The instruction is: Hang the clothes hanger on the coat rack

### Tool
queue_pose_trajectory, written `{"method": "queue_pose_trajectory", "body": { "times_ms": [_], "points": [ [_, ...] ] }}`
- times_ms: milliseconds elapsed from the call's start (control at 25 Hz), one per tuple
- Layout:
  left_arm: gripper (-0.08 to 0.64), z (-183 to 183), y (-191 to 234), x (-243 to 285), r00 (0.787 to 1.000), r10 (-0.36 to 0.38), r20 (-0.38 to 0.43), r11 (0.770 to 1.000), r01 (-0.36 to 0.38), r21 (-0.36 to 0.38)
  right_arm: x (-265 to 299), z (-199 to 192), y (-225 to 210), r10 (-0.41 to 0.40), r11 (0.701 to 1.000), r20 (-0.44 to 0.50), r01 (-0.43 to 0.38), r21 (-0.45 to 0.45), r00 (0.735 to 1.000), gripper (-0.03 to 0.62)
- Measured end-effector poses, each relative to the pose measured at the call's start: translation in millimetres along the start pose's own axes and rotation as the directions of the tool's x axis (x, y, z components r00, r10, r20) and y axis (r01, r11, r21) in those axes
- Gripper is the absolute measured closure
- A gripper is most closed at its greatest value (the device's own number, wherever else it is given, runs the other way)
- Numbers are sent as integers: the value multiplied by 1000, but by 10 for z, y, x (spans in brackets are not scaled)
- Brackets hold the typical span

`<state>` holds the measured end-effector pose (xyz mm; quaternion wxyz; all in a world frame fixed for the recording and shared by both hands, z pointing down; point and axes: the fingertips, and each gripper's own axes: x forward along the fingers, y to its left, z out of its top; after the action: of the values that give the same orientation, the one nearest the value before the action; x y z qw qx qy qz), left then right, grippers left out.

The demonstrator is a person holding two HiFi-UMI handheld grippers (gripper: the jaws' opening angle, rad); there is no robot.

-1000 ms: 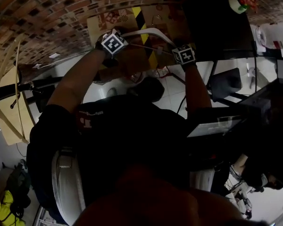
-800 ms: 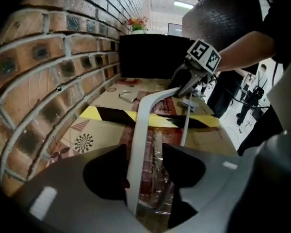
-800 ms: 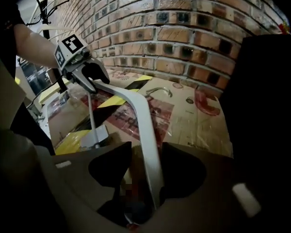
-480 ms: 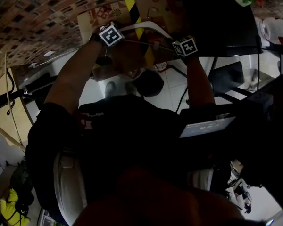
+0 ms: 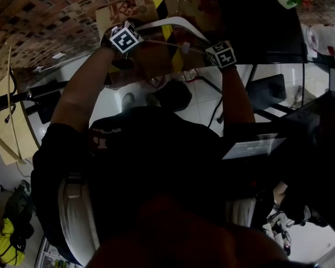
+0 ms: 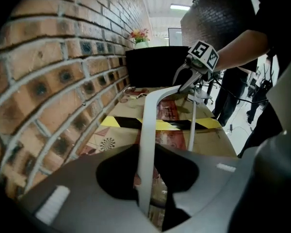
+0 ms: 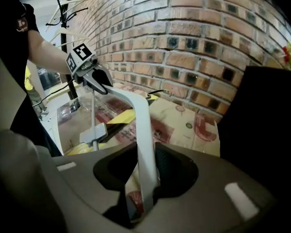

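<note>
A white clothes hanger (image 5: pixel 168 22) hangs in the air over a cardboard box, one gripper at each end. My left gripper (image 5: pixel 140 32) has the hanger's left arm (image 6: pixel 146 144) running between its jaws, which are closing on it. My right gripper (image 5: pixel 204 44) is closing on the other arm (image 7: pixel 144 149), and the strip lies against one pad. Each gripper view shows the other one: the right gripper (image 6: pixel 187 80) and the left gripper (image 7: pixel 100 81). The hanger's thin lower bar carries a clip (image 7: pixel 94 135). The black coat rack (image 7: pixel 63 18) stands far off behind the left gripper.
The cardboard box (image 6: pixel 111 130) with yellow-black tape lies right under the hanger, against a brick wall (image 6: pixel 63 57). A black panel (image 6: pixel 155 67) with flowers (image 6: pixel 140 35) on top stands at the box's far end. My own body fills the lower head view.
Both grippers have stayed at the hanger's ends. The left one has shifted a little to the left, and the hanger's arc now shows more fully above the box.
</note>
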<state>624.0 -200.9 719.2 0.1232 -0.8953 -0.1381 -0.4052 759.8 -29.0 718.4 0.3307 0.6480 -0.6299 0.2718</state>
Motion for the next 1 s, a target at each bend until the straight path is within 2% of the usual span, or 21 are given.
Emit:
{"method": "queue_pose_trajectory", "body": {
  "times_ms": [120,240,440,560,640,880,1000],
  "points": [
    [460,-39,45,-319,998,68,13,998,-68,10,-79,245,123,9,999,29,-8,-38,1000,465],
    [460,-143,105,-618,991,132,22,991,-131,-14,-79,538,243,32,994,55,-26,-105,998,465],
    [460,-354,83,-1072,976,216,19,974,-214,-72,-101,895,485,68,977,73,-52,-208,995,465],
    [462,-430,51,-1400,960,278,18,957,-276,-87,-129,1117,653,99,963,95,-71,-260,991,465],
    [462,-498,59,-1661,942,335,10,938,-332,-102,-113,1334,773,133,947,117,-91,-308,984,465],
    [462,-748,-22,-2498,867,498,-17,855,-494,-156,-137,2006,1261,236,882,180,-133,-453,955,465],
    [462,-920,-161,-2938,820,570,-47,802,-568,-188,-216,2313,1606,292,836,204,-146,-528,934,465]
  ]
}}
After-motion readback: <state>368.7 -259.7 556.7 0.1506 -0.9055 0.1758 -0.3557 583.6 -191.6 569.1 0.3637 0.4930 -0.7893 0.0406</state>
